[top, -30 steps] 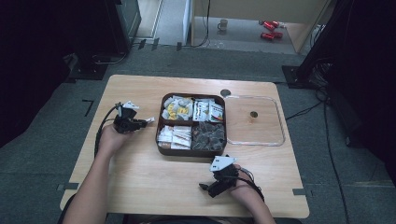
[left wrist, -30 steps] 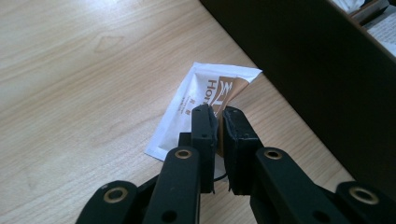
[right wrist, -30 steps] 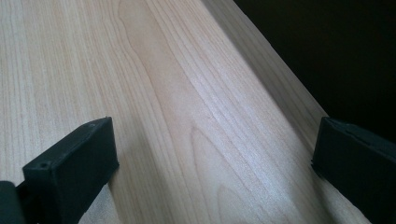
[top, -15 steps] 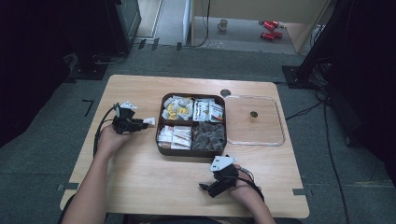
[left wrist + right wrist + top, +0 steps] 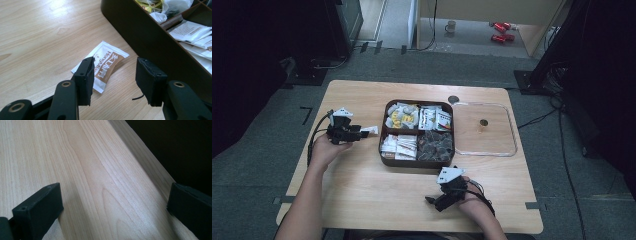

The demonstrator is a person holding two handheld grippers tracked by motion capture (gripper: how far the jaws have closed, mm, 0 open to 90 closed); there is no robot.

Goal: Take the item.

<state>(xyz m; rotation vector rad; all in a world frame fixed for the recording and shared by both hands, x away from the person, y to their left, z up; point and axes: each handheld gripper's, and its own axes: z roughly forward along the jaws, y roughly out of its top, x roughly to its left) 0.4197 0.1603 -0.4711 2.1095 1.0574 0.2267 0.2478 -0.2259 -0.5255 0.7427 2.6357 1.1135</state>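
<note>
A white and brown sachet [image 5: 105, 66] lies flat on the wooden table, just outside the left wall of the brown four-compartment tray [image 5: 150, 37]. My left gripper [image 5: 116, 75] is open, its jaws just short of the sachet and holding nothing. In the high view the left gripper [image 5: 358, 134] points right at the sachet [image 5: 371, 130] beside the tray [image 5: 418, 163]. My right gripper [image 5: 434, 201] rests near the table's front edge. The right gripper [image 5: 112, 202] is wide open over bare wood.
The tray's compartments hold several white, yellow and dark packets. A clear square lid [image 5: 484, 129] with a small knob lies right of the tray. In the right gripper view, the table edge [image 5: 150, 170] runs close to the jaws, with dark floor beyond.
My left gripper has shifted slightly toward the near side, still next to the tray's left wall. The right gripper has not moved.
</note>
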